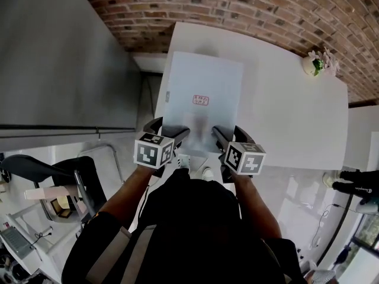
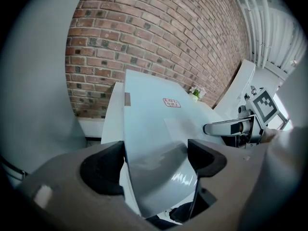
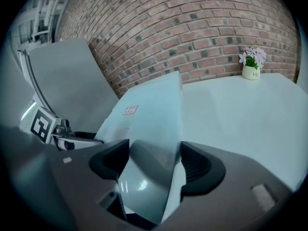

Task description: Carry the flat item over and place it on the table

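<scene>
The flat item (image 1: 201, 93) is a pale rectangular panel with a small red label. It is held level in front of me, and its far part reaches over the left end of the white table (image 1: 296, 99). My left gripper (image 1: 169, 129) is shut on its near left edge, and my right gripper (image 1: 228, 134) is shut on its near right edge. In the left gripper view the panel (image 2: 154, 119) runs between the jaws of the left gripper (image 2: 156, 162). In the right gripper view the panel (image 3: 149, 114) sits tilted in the right gripper (image 3: 155, 165).
A small white pot of flowers (image 1: 314, 64) stands at the table's far right, by the brick wall (image 1: 237, 5). A large grey partition (image 1: 53, 64) rises on the left. A cluttered desk and a chair (image 1: 53, 188) lie at the lower left.
</scene>
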Demonstrator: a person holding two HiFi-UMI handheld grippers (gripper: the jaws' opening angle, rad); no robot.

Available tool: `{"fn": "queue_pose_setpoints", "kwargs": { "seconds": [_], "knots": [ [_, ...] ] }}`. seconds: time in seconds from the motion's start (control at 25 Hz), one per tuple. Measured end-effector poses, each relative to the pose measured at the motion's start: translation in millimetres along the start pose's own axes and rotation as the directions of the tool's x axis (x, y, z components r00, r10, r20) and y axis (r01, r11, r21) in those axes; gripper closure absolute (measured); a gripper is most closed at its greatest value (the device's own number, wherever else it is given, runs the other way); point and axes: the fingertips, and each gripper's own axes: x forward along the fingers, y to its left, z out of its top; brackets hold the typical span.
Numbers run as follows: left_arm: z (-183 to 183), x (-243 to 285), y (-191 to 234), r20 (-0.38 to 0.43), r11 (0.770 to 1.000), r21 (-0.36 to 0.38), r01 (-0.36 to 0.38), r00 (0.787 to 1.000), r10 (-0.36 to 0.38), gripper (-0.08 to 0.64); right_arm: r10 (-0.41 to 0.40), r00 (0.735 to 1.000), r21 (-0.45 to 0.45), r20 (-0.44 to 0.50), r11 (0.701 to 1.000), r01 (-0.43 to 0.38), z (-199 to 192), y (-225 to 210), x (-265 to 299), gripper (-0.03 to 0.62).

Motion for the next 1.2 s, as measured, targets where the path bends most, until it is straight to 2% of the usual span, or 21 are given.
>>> {"fn": "queue_pose_setpoints", "kwargs": {
  "seconds": [0.72,1.2],
  "knots": [
    [-14,34,20,-0.093,0.999,-0.030,0.021,0.995,-0.023,0.133,-0.029,0.996,0.038,-0.082,0.999,0.032,-17,-16,38,0.252],
    [-20,43,22,-0.121,0.999,-0.048,0.026,0.992,-0.032,0.133,-0.027,0.994,0.057,-0.108,0.998,0.033,-26,-23,48,0.252]
  ]
}}
